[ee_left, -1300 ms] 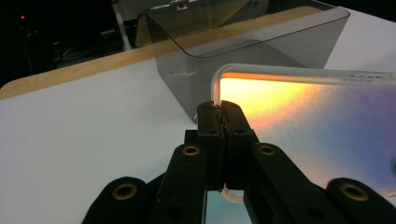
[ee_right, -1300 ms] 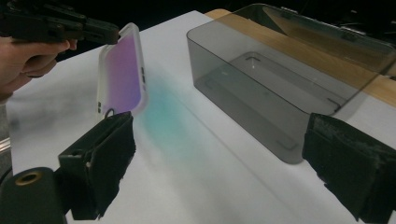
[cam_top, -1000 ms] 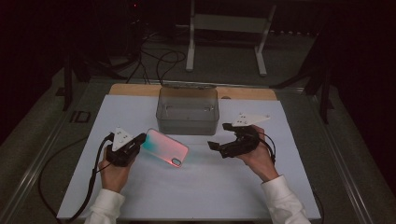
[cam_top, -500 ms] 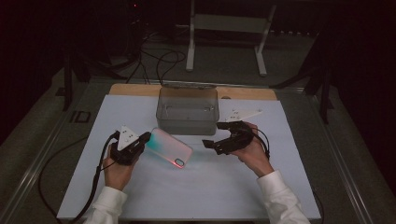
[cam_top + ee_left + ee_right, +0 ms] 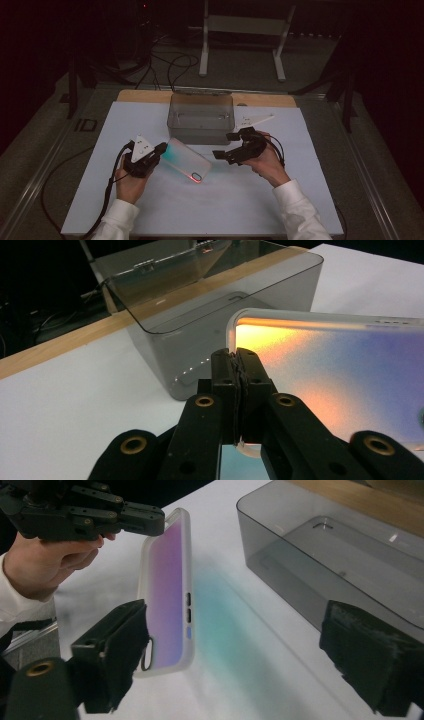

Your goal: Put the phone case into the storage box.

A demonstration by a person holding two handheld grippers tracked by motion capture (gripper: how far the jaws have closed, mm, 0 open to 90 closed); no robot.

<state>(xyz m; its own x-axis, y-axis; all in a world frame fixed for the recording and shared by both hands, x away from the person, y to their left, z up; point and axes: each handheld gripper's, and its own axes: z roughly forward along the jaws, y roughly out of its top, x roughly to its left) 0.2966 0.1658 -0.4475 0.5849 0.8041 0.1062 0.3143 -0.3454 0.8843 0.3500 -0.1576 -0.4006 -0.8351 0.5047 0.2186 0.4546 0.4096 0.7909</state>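
Observation:
A phone case [image 5: 185,160] with an iridescent pink-to-teal back and a whitish rim is held tilted above the white table mat [image 5: 150,210]. My left gripper [image 5: 162,149] is shut on the case's left edge; in the left gripper view the jaws pinch the rim [image 5: 238,365] of the case [image 5: 325,370]. My right gripper [image 5: 225,146] stands open just right of the case, apart from it. In the right gripper view the case [image 5: 167,590] stands on edge between the jaws' line and the left gripper [image 5: 90,515]; my right gripper [image 5: 240,665] holds nothing.
A smoky translucent box [image 5: 200,117] with an open top stands behind the case, seen close in the gripper views [image 5: 200,315] [image 5: 340,555]. A wooden strip [image 5: 145,96] runs along the mat's far edge. Cables and a metal stand [image 5: 240,25] lie beyond the table.
The left gripper carried the case slightly right and tilted it up more. The right gripper drifted left, closer to the case, still open.

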